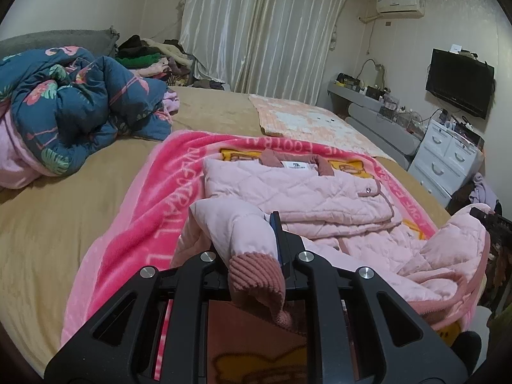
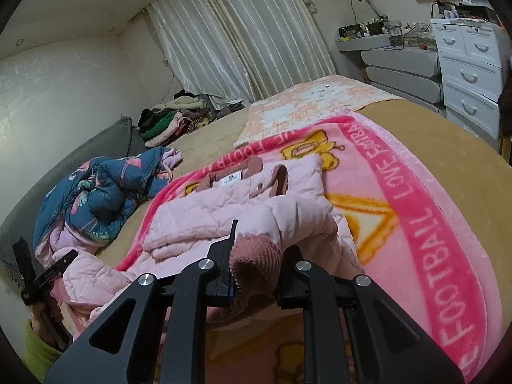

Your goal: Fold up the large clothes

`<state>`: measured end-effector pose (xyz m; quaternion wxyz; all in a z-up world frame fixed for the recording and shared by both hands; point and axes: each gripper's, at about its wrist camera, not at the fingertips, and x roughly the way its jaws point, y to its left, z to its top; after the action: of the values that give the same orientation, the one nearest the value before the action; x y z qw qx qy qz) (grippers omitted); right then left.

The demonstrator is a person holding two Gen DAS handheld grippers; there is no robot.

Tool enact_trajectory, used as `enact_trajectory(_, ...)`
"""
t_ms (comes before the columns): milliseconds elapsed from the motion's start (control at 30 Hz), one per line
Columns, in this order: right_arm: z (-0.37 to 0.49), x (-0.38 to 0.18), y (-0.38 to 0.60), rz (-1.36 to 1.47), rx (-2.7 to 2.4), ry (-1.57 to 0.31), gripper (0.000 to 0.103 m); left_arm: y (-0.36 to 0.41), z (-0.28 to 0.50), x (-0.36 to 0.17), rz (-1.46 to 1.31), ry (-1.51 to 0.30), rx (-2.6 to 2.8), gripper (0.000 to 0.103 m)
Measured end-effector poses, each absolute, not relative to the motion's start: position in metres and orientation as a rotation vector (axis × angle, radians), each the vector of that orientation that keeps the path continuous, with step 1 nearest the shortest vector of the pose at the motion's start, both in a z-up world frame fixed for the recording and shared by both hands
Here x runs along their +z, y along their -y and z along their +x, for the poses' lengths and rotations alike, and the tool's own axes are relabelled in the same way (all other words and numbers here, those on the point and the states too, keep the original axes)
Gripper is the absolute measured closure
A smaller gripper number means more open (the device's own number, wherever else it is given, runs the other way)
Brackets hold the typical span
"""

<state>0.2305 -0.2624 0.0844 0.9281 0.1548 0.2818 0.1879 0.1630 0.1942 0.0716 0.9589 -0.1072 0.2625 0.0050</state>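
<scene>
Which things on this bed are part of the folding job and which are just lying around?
In the job:
pink quilted jacket
left claw, shut on a ribbed cuff
right claw, shut on the other cuff

Just lying about:
pink football blanket under the jacket
blue floral quilt
heap of clothes
television

Left wrist view: camera sits just behind the left gripper (image 1: 256, 256), looking along its fingers and tilted down across the bed (image 1: 80, 198) toward the curtain (image 1: 256, 32); television (image 1: 459, 83) and white drawers (image 1: 448, 156) at right edge. Right wrist view: camera behind the right gripper (image 2: 256, 256), same downward tilt, facing curtain (image 2: 249, 32) from further right; drawers (image 2: 470, 70) upper right. Both close over the pink jacket (image 1: 304, 192) (image 2: 224, 211); both share the pink blanket (image 1: 134, 211) (image 2: 416, 198), the blue quilt (image 1: 73, 105) (image 2: 96, 198) and curtain; each view catches the other gripper at its edge.
</scene>
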Motion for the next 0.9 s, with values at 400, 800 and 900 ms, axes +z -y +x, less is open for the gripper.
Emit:
enact_trajectory(400,0.27,0.101,0.257,0.297,0.368,-0.569,0.087,-0.21,0.194,0.075,-0.238,-0.508,0.019,0.093)
enact_trajectory(800,0.327,0.096,0.248,0.311,0.331,-0.595,0.087,-0.22,0.238,0.071,-0.234,-0.478,0.026,0.092)
enact_trajectory(900,0.342,0.094,0.243,0.309,0.331,-0.611,0.087,-0.223,0.252,0.065,-0.238,-0.481,0.024,0.092)
